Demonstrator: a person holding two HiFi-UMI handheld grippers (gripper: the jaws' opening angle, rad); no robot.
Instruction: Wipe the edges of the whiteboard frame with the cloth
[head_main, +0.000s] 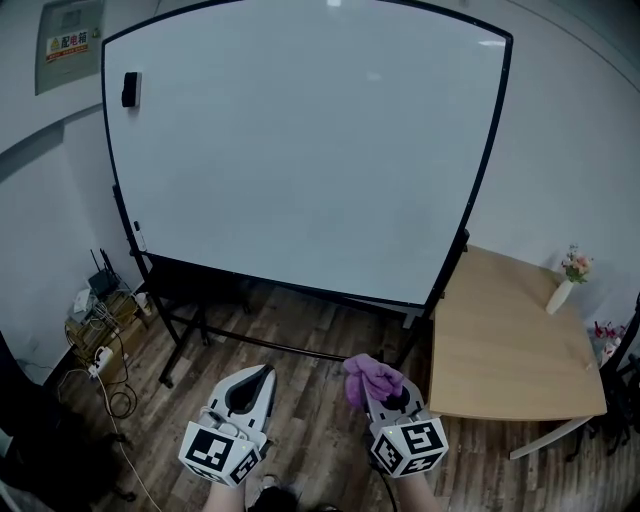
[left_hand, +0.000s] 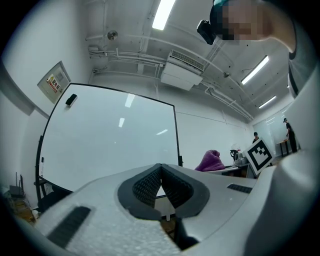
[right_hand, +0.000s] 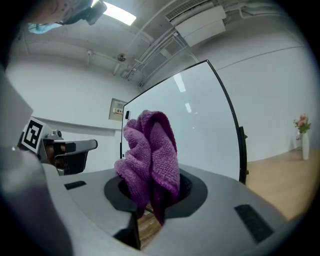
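Right tongs (right_hand: 151, 196) were clamped on a purple cloth (right_hand: 149, 152). Left tongs (left_hand: 160, 168) were closed, tips touching, nothing between. Both were low, well apart from the whiteboard (head_main: 300, 150).

White walls (head_main: 570, 150) enclose a room with a dark wood-plank floor (head_main: 300, 340), and a framed notice (head_main: 68, 42) hangs on the far wall at upper left. At right stands a light wooden table (head_main: 510, 350) bearing a white vase of flowers (head_main: 558, 297) at its far edge; at far left a low stand (head_main: 105, 315) carries a router (head_main: 103, 283) and tangled cables, with a power strip (head_main: 100, 358) on the floor beside it. Overhead are fluorescent strip lights (left_hand: 162, 12), exposed pipes (left_hand: 125, 57) and a ceiling-mounted air-conditioning unit (left_hand: 181, 75).
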